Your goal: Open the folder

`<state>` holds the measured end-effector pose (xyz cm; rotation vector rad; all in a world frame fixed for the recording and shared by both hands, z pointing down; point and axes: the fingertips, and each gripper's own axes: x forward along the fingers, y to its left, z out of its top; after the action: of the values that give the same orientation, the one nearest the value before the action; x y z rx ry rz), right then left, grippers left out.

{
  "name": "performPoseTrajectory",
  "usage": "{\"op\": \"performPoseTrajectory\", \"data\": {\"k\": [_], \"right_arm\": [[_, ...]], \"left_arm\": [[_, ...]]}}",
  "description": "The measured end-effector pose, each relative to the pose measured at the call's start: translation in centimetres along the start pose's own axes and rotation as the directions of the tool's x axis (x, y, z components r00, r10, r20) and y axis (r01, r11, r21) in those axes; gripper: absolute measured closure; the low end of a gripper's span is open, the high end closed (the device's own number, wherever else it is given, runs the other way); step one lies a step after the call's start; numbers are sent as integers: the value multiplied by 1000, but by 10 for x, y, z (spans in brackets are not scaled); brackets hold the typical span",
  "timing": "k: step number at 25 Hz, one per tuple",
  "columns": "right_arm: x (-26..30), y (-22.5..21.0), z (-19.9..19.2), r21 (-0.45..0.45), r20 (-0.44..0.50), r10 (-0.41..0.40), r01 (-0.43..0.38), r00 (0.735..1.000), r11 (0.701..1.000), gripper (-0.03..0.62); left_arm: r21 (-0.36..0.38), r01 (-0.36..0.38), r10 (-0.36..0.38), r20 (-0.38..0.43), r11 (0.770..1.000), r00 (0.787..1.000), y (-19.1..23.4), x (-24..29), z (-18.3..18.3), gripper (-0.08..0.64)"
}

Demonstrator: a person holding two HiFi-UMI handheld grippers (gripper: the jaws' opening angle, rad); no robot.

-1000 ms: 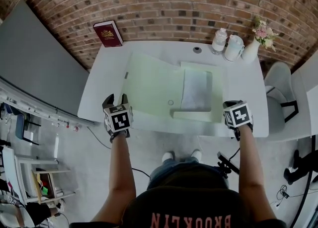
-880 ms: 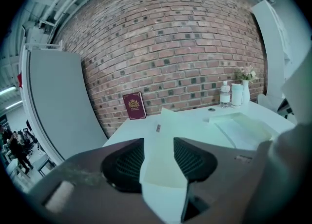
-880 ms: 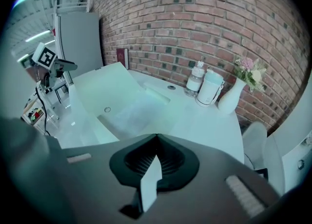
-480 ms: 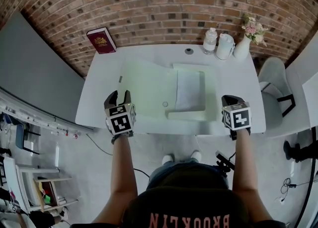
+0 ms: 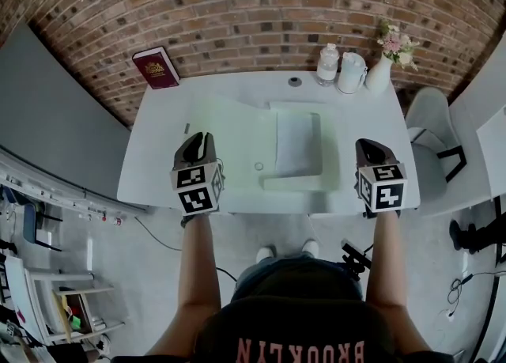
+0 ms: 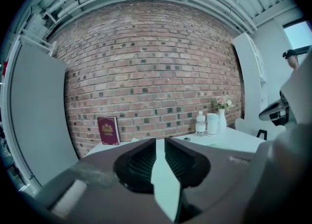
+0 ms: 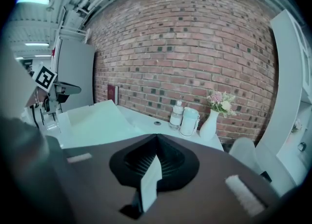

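A pale green folder (image 5: 233,134) lies open on the white table (image 5: 162,160), with a stack of white sheets (image 5: 298,142) on its right half. My left gripper (image 5: 199,139) hovers over the folder's left front corner. Its jaws (image 6: 160,142) are closing to a narrow gap with nothing between them. My right gripper (image 5: 369,146) hangs over the table's right front, clear of the folder. Its jaws (image 7: 156,136) meet at the tips and hold nothing. In the right gripper view the folder's left cover (image 7: 95,118) shows as a broad pale sheet.
A maroon book (image 5: 156,67) leans on the brick wall at the back left. A bottle (image 5: 327,64), a white jar (image 5: 351,73) and a vase of flowers (image 5: 381,69) stand at the back right. A white chair (image 5: 431,124) is beside the table's right end.
Both grippers have risen from the table's front edge towards the camera. The left one has also moved inward over the folder's corner, and its jaws have narrowed.
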<state>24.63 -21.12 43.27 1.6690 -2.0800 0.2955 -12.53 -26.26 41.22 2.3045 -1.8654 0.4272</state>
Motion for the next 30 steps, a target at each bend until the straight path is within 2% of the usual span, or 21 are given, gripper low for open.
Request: {"op": "performPoseTrajectory", "data": {"k": [5,13,17,22,30], "right_arm": [[-11,-2,27,-5,99,-29,29,995,1000,594],[-33,-1,74,-43,229,-59,71,972,997,594],[-46,0,97,-52,312,-65,85,948,995,594],[-65,1,121,-28,425,-66,85,903,996,594],[-99,3,162,-50,543,-80,128,836,990,594]], "left_arm": [[11,25,-26,89,1000,996,-12,0,27,557],[74,68,-83,208,995,975,-36,-6,73,560],[107,97,-124,284,990,951,-50,-14,99,560],[136,134,-176,369,982,913,-67,-24,125,560],[198,148,-225,458,969,860,-87,-41,163,560]]}}
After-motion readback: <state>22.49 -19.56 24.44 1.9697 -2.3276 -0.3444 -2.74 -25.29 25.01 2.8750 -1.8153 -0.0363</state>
